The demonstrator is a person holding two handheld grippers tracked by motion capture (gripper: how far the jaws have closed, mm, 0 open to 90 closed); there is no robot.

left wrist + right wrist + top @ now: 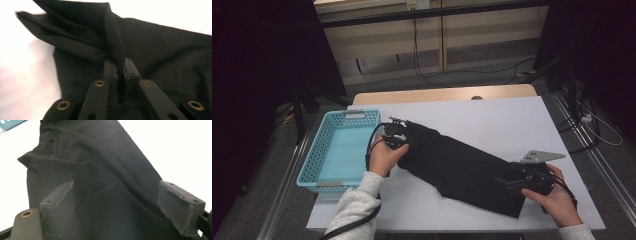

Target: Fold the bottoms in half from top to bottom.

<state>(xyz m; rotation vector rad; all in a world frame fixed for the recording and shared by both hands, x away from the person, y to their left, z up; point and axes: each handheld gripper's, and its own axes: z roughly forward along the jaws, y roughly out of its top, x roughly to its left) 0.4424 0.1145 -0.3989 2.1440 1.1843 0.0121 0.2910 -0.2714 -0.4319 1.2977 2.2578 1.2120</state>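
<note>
The room is dim, with dark masses at both sides of the high view, a pale panelled wall [472, 40] at the back and black cables [427, 70] trailing down it onto a grey floor [272, 200]. In the middle stands the surface [492, 120], a table covered with a white sheet, a strip of bare wood showing along its far edge.

Across the sheet lies a black garment [462, 167], stretched on a slant from the upper left toward the near right corner. To its left, at the left edge of the surface, sits a light blue perforated basket [314, 165], its near corner just beside the person's left sleeve [354, 205].

The left hand [384, 156] holds the left gripper [396, 136] at the garment's upper left end. In the left gripper view its jaws are pressed nearly together, pinching a fold of the black cloth [82, 40] that rises bunched and peaked above them, with the white sheet bright on either side.

The right hand [554, 197] holds the right gripper [524, 181] at the garment's near right end, a grey three-cornered plate [542, 156] on top. In the right gripper view its jaws stand wide apart, one pad [60, 205] on each side, the cloth [100, 170] lying flat between them and not gripped.
</note>
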